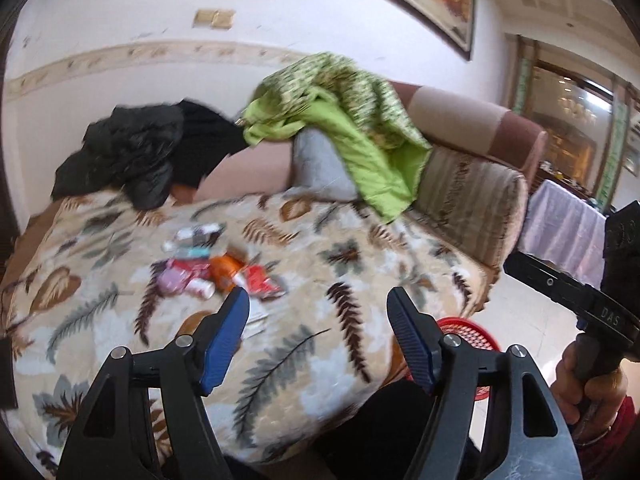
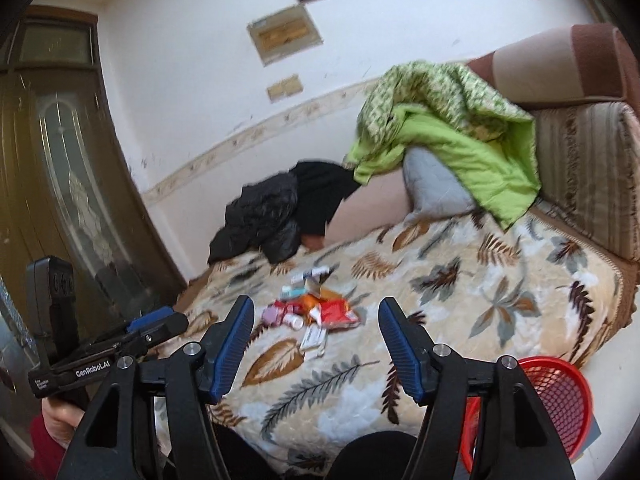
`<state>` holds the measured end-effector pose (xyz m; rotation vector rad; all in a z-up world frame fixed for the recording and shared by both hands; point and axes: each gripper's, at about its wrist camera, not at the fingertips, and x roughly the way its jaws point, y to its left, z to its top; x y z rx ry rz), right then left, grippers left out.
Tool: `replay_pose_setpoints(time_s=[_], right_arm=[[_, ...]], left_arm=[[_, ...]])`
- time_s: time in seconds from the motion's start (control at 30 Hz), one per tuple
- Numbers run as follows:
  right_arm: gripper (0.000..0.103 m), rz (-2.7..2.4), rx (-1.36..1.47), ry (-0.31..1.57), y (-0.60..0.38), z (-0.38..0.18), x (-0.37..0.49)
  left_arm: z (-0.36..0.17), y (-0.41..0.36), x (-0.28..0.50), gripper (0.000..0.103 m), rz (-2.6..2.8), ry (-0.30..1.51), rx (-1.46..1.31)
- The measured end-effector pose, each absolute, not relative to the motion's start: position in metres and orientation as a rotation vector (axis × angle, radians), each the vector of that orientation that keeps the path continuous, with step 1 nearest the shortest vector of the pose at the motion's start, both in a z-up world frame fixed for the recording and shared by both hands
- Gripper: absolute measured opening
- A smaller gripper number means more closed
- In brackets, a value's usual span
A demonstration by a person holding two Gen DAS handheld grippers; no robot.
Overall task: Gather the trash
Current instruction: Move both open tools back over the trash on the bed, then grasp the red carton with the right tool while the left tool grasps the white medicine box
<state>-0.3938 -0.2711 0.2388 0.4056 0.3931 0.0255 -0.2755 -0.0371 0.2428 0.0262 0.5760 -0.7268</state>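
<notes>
Several trash items [image 2: 312,312] beyond open fingers [image 2: 236,344].

The left gripper [image 1: 318,304] and the right gripper [image 2: 316,314] are held side by side, tilted slightly downward. Both jaws are spread apart, and nothing is gripped between them.

lying in a loose heap of trash [image 2: 310,312] mid-blanket: red and orange wrappers, a pink packet, a small white bottle on its side, flat white cartons. sitting upright on the floor beside the bed, a red mesh basket [image 2: 560,396].
</notes>
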Motion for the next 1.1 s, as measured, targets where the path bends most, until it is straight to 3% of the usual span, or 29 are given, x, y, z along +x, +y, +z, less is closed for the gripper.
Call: replay_pose_setpoints(time_s=[0.5, 0.77, 0.93, 1.1], right_arm=[[0.069, 0.031, 0.425, 0.707, -0.258, 0.120, -0.252], [0.069, -0.061, 0.465, 0.718, -0.271, 0.086, -0.229], [0.069, -0.065, 0.505, 0.690, -0.279, 0.086, -0.231], [0.069, -0.042, 0.536, 0.690, -0.280, 0.084, -0.230]], left_arm=[[0.121, -0.023, -0.154, 0.070, -0.561, 0.888, -0.089], [0.071, -0.070, -0.085, 0.070, -0.469, 1.024, -0.091], [0.051, -0.119, -0.057, 0.084, -0.383, 1.059, 0.035], [0.024, -0.138, -0.038, 0.083, -0.315, 1.031, 0.134]])
